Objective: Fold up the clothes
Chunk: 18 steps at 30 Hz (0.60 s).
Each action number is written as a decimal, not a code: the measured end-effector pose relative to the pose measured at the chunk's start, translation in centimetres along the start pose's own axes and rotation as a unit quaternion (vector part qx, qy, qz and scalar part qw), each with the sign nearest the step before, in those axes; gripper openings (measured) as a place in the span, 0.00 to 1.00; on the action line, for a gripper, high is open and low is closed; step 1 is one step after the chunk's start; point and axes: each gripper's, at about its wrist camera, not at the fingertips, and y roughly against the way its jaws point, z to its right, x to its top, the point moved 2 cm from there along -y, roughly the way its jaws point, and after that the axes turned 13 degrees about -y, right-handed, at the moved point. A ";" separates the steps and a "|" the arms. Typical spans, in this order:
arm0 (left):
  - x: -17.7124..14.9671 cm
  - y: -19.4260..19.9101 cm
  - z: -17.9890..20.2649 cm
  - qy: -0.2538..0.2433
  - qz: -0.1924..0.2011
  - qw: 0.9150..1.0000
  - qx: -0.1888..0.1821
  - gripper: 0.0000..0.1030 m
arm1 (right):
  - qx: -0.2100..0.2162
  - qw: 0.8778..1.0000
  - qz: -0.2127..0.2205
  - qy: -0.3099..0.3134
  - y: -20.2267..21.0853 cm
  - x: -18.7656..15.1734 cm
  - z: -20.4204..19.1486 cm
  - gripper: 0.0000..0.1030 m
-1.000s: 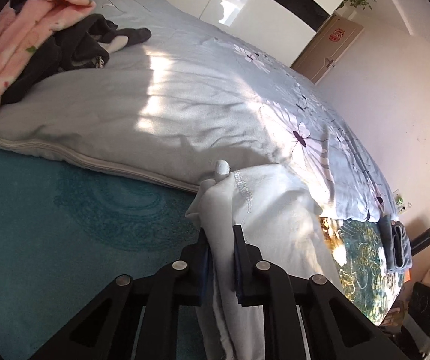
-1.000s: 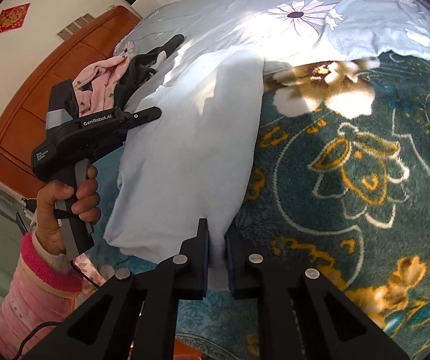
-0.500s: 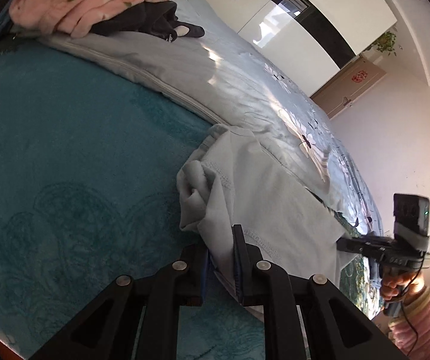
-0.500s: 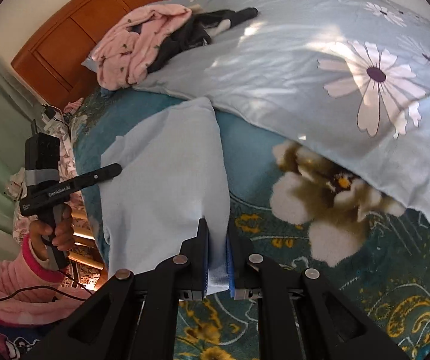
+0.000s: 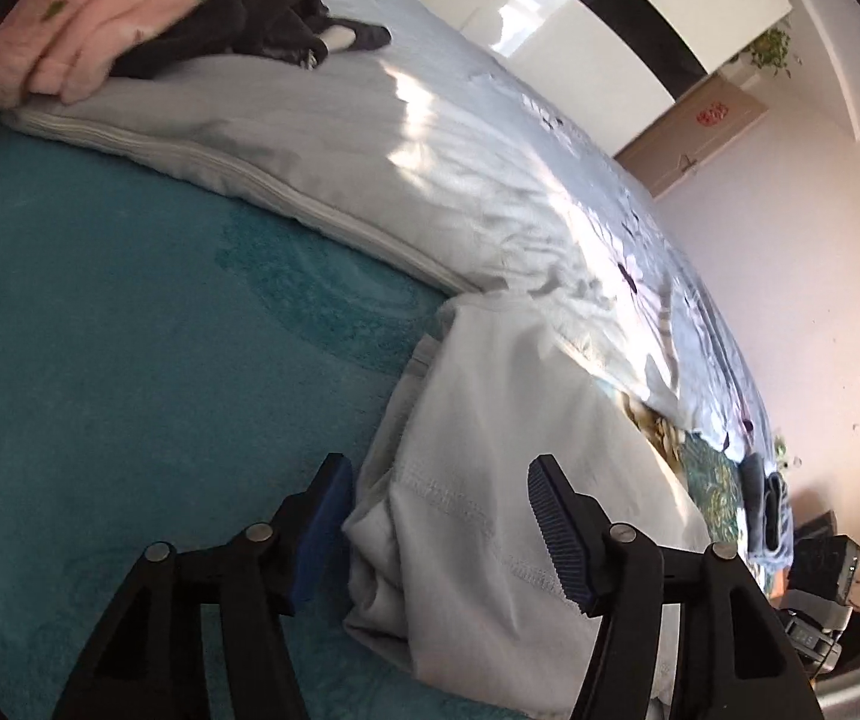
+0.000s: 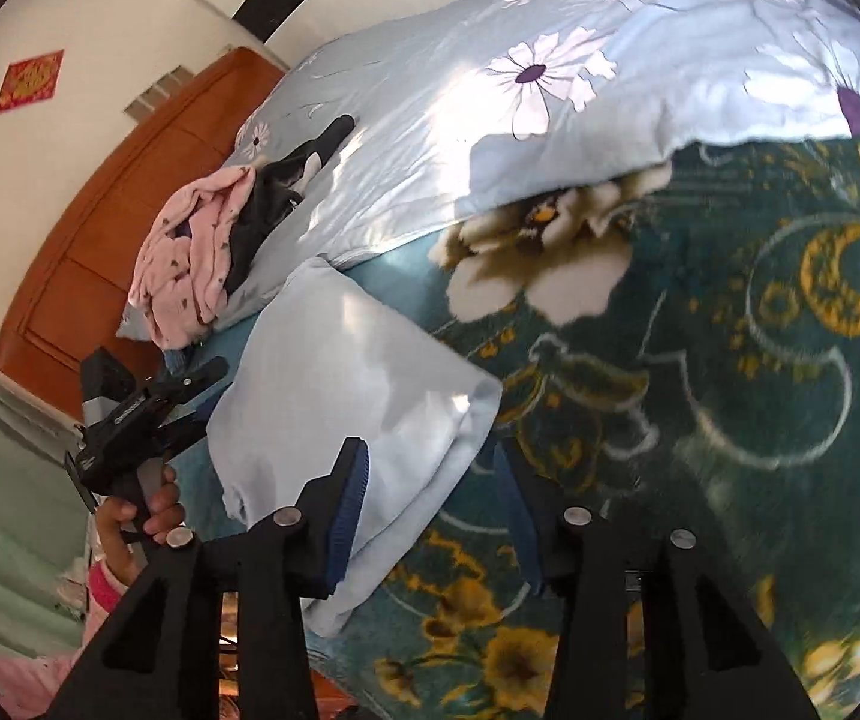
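Both claws are letting go of the folded pale blue garment (image 5: pixel 508 480), which lies on the teal blanket (image 5: pixel 130 390) of the bed, its far end against the edge of the flowered duvet (image 5: pixel 430 168). The left claw (image 5: pixel 436 516) has its jaws spreading, the bunched hem end of the cloth between them but no pad pressing on it. The right claw (image 6: pixel 430 498) is spreading too, with the garment's near corner (image 6: pixel 370 420) lying between the 2 fingers, free of both pads as far as the view shows.

Risks, as I judge them:
1. The ribbed blue pads (image 5: pixel 556 528) could snag the loose hem as the left claw backs away, dragging the top layer and undoing the fold.
2. The layers at the left claw's end are bunched, not flat; left alone, they may spring open or slump sideways.
3. The right claw's left finger (image 6: pixel 346 492) sits close on the cloth; a sideways withdrawal could skew the stack.
4. The garment's far end rides up against the duvet edge, so it may not lie level.

No container is in view. Well ahead of both claws, on the duvet, a heap of a pink garment (image 6: pixel 190 258) and a dark garment (image 6: pixel 274 198) waits unfolded.
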 end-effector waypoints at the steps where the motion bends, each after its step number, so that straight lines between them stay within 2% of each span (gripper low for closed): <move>1: 0.2 -0.3 0.0 -0.001 -0.005 1.000 -0.002 0.63 | 0.000 1.000 0.003 -0.018 -0.5 -0.6 0.2 0.45; 7: 1.1 -1.2 0.2 0.004 -0.018 1.000 -0.024 0.68 | 0.028 0.996 0.034 -0.083 -2.2 -2.1 0.2 0.47; 10: 0.8 -1.1 0.6 -0.001 -0.010 1.000 -0.024 0.65 | 0.026 0.996 0.038 -0.080 -2.9 -2.3 -0.7 0.48; 11: 0.7 -1.0 0.6 0.000 -0.006 1.000 -0.022 0.54 | 0.027 0.996 0.040 -0.078 -2.9 -2.4 -0.9 0.47; 12: 0.5 -0.9 0.7 -0.001 -0.002 1.000 -0.016 0.33 | 0.031 0.995 0.042 -0.081 -2.8 -2.3 -0.9 0.43; 13: 0.4 -0.8 0.7 -0.003 0.001 1.000 -0.007 0.25 | 0.031 0.995 0.041 -0.084 -2.8 -2.1 -0.7 0.37; 14: 0.3 -0.6 0.7 -0.003 0.006 1.000 -0.006 0.19 | 0.029 0.995 0.040 -0.087 -2.7 -1.9 -0.6 0.18; 15: 0.2 -0.4 0.8 -0.004 0.011 1.000 -0.005 0.15 | 0.025 0.995 0.036 -0.086 -2.7 -1.7 -0.5 0.12; 18: -0.5 0.7 1.4 -0.003 0.032 0.999 -0.005 0.12 | 0.037 0.997 0.021 -0.062 -2.4 -0.4 -0.9 0.08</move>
